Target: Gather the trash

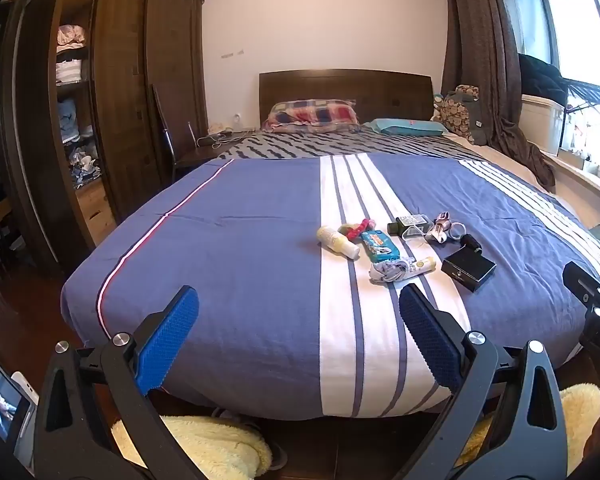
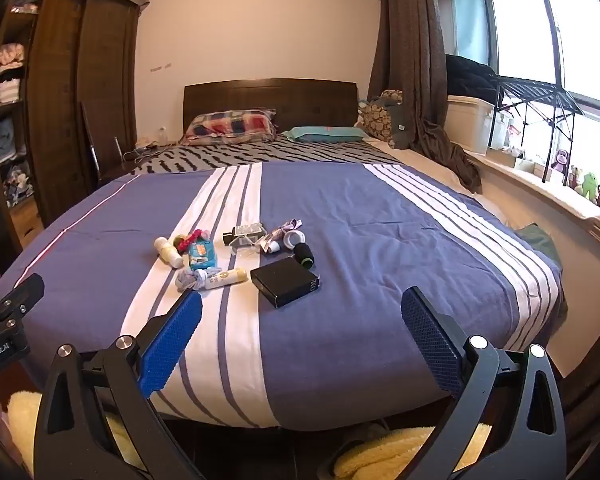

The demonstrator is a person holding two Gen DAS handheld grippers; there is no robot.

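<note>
A cluster of small items lies on the blue striped bedspread (image 1: 240, 248) (image 2: 380, 248): a black box (image 1: 468, 269) (image 2: 286, 282), a blue wipes pack (image 1: 379, 246) (image 2: 202, 255), a pale yellow bottle (image 1: 337, 241) (image 2: 168, 253), a cream tube (image 1: 420, 266) (image 2: 226, 279), crumpled white wrapping (image 1: 388, 272) (image 2: 190, 279), a black roll (image 1: 471, 242) (image 2: 304, 255) and clear plastic packaging (image 1: 414, 229) (image 2: 246, 236). My left gripper (image 1: 299, 300) is open and empty, hovering over the bed's foot, short of the items. My right gripper (image 2: 302, 302) is open and empty, just short of the black box.
A dark wooden wardrobe (image 1: 132, 92) with open shelves stands left of the bed. Pillows (image 1: 312, 116) and the headboard lie at the far end. A curtain, storage box (image 2: 472, 120) and windowsill with toys (image 2: 588, 188) run along the right. Yellow fluffy slippers (image 1: 216, 452) sit on the floor below.
</note>
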